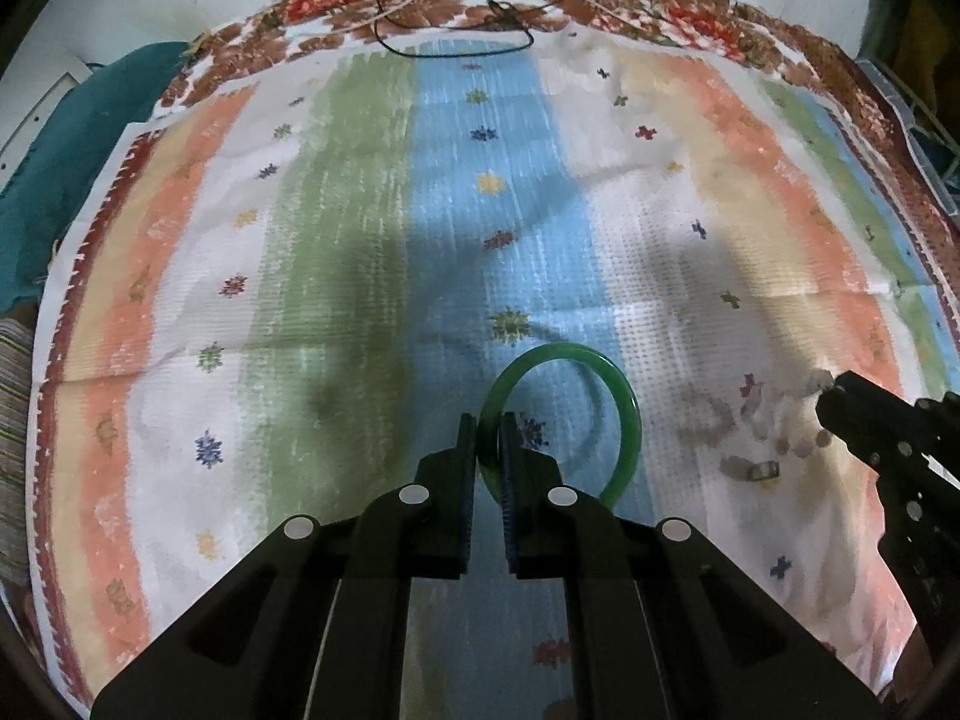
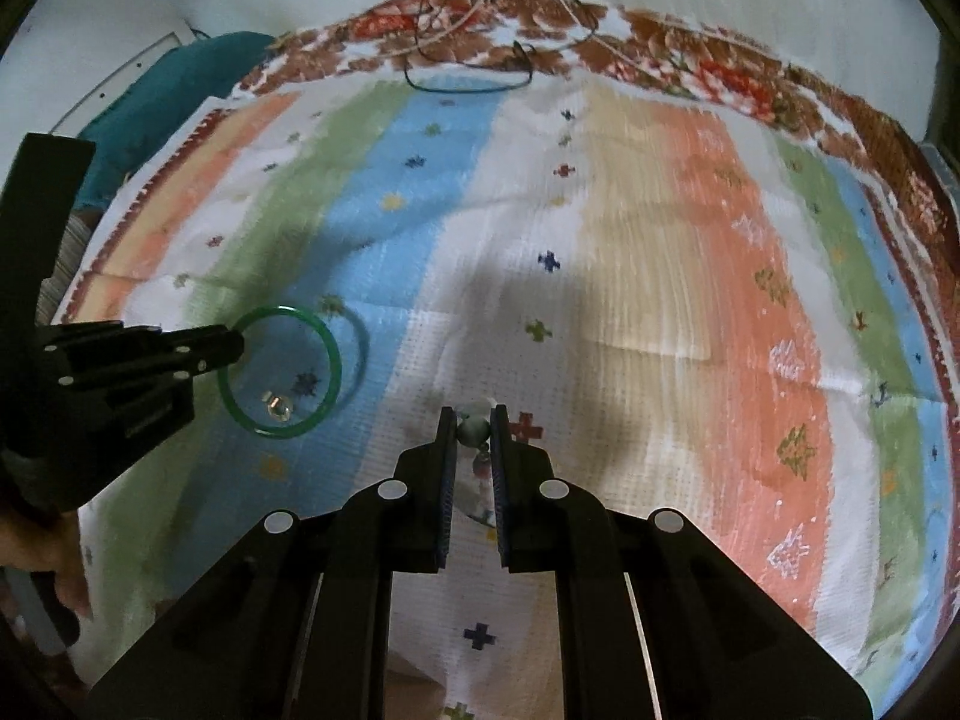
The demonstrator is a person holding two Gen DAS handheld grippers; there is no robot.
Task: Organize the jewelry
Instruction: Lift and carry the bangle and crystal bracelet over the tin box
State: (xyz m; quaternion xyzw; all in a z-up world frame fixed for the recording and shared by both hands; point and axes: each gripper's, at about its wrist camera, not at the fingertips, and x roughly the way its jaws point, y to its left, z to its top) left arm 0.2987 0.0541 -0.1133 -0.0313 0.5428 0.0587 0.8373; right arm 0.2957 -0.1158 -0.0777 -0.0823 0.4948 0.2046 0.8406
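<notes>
Our left jaws are pressed onto the rim of the green bangle [image 1: 621, 414], pinching it near the tips of the left gripper [image 1: 486, 429]. The bangle stands out ahead of the fingers, clear of the striped cloth [image 1: 360, 210], over the blue stripe. In the right wrist view we see the same bangle [image 2: 330, 360] held at its left edge by the left gripper [image 2: 231, 345], with a small clear bead [image 2: 277, 408] visible through the ring on the cloth below.

Further right, our right jaws are closed on a beaded strand [image 2: 471, 429]: a greenish bead sits between the pads of the right gripper [image 2: 474, 420], and the rest of the strand hangs down between the fingers. In the left wrist view the right gripper [image 1: 834, 396] enters from the right edge, and pale, blurred beads [image 1: 756, 420] trail beneath its tip, above the white stripe. A darker piece lies near them; we cannot tell what it is.

At the far edge of the cloth, a dark cord [image 1: 456, 48] lies looped on the floral border. At the lower left of the right wrist view, part of a hand [image 2: 54, 564] shows.
</notes>
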